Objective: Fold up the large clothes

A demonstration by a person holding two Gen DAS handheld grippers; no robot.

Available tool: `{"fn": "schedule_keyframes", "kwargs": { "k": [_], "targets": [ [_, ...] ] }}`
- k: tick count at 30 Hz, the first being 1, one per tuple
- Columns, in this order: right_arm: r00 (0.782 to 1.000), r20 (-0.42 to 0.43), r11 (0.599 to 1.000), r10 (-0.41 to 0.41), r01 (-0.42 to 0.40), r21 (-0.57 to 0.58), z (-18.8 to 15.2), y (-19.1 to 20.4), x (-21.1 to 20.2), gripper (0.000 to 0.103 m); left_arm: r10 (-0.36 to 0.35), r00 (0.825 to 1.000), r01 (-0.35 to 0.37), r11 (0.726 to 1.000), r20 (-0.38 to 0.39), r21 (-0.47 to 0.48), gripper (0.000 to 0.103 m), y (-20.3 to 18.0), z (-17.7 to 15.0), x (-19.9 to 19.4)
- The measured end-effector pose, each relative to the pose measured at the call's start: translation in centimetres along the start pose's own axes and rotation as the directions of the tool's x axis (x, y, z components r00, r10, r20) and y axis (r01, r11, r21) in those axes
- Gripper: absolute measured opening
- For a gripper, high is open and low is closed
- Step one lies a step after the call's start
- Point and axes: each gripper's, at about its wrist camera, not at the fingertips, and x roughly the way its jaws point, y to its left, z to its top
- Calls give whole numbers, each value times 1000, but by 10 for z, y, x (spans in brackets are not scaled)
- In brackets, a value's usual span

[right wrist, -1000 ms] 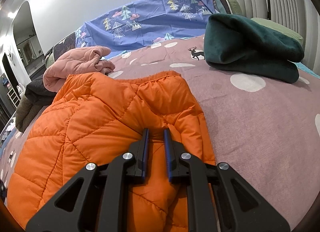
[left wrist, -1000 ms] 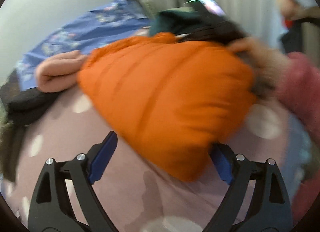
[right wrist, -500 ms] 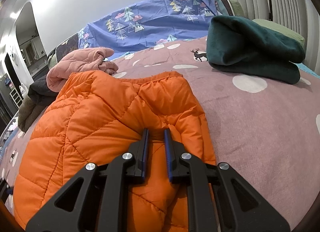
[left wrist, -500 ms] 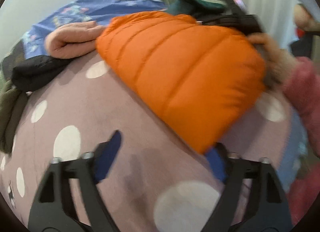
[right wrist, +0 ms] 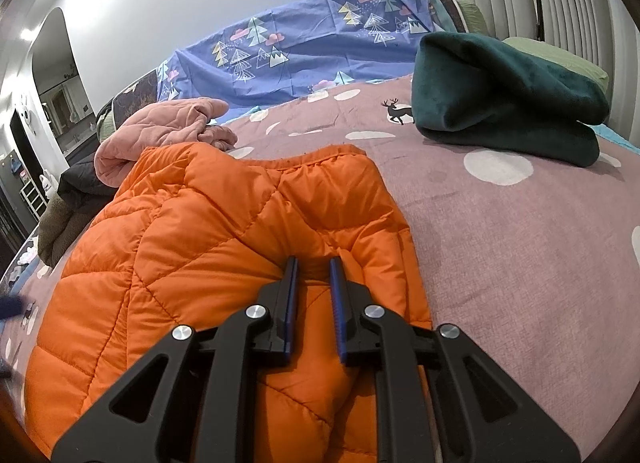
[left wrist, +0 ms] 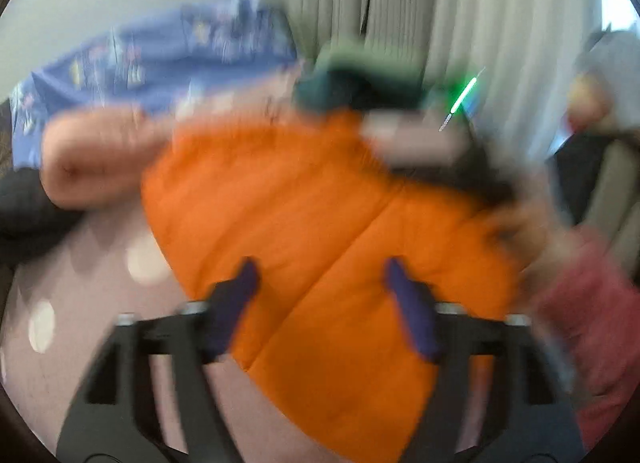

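orange quilted jacket (right wrist: 224, 247) lies on the mauve spotted bed (right wrist: 520, 247), at 9 o'clock of the folded green blanket (right wrist: 504, 91). right tool (right wrist: 313, 283) pinches a fold of jacket between nearly closed jaws. left tool (left wrist: 320, 283), blurred, is spread wide over the jacket (left wrist: 320, 215)

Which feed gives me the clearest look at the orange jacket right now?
The right wrist view: the orange jacket is sharp there, with quilting seams and its far hem visible, and the right hand-held gripper is pinching a fold near its edge. The left wrist view shows it only as a motion-blurred orange mass between the open fingers of the left hand-held gripper.
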Motion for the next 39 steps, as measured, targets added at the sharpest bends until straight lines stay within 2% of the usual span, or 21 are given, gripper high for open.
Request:
{"fn": "schedule_keyframes", "kwargs": {
  "k": [3, 8, 9, 10, 13, 15, 17, 19, 20, 21, 22, 24, 36, 39],
  "targets": [
    [1000, 7, 1000, -18, 18, -24, 0, 7, -2, 15, 6, 1000, -7, 1000, 20, 9, 89, 3, -18, 17],
    [999, 9, 998, -37, 37, -40, 1, 11, -2, 16, -11, 999, 11, 1000, -33, -4, 86, 6, -9, 8],
    [999, 7, 999, -32, 33, -32, 1, 12, -2, 16, -15, 999, 14, 1000, -31, -8, 81, 7, -3, 4],
    [1000, 6, 999, -28, 28, -26, 1, 10, -2, 16, -15, 1000, 15, 1000, -10, -1, 71, 7, 5, -1],
    [1000, 8, 999, -29, 29, -26, 1, 9, -2, 16, 37, 997, -40, 998, 73, 44, 59, 7, 37, -10],
    [999, 9, 999, -31, 31, -27, 0, 9, -3, 16, 45, 995, -47, 999, 94, 26, 55, 15, 57, -5],
    [1000, 9, 999, -25, 25, -22, 0, 7, -4, 16, 48, 995, -47, 999, 92, -19, 55, 29, 78, 10],
    [1000, 9, 1000, -21, 21, -18, 0, 5, -4, 16, 78, 996, -76, 996, 45, -42, 57, 45, 91, 40],
    [1000, 9, 1000, -20, 20, -15, 0, 4, -4, 16, 93, 995, -94, 995, -27, -24, 60, 51, 88, 66],
    [1000, 7, 1000, -23, 23, -9, 0, 3, -3, 16, 96, 994, -97, 995, -55, -8, 66, 55, 82, 81],
    [1000, 4, 1000, -22, 22, -2, 0, 0, -3, 17, 72, 997, -72, 997, -39, -6, 67, 58, 75, 91],
    [1000, 2, 1000, 0, 0, 8, 1, -3, -2, 17, 26, 999, -28, 998, -33, -60, 67, 65, 67, 94],
    [1000, 0, 1000, -3, 3, -1, 1, 0, -1, 17, 65, 998, -66, 997, -19, -29, 67, 63, 59, 95],
    [998, -12, 998, -54, 53, -46, 4, 6, -6, 19, 79, 997, -79, 997, -21, -11, 67, 60, 60, 94]
  ]
}}
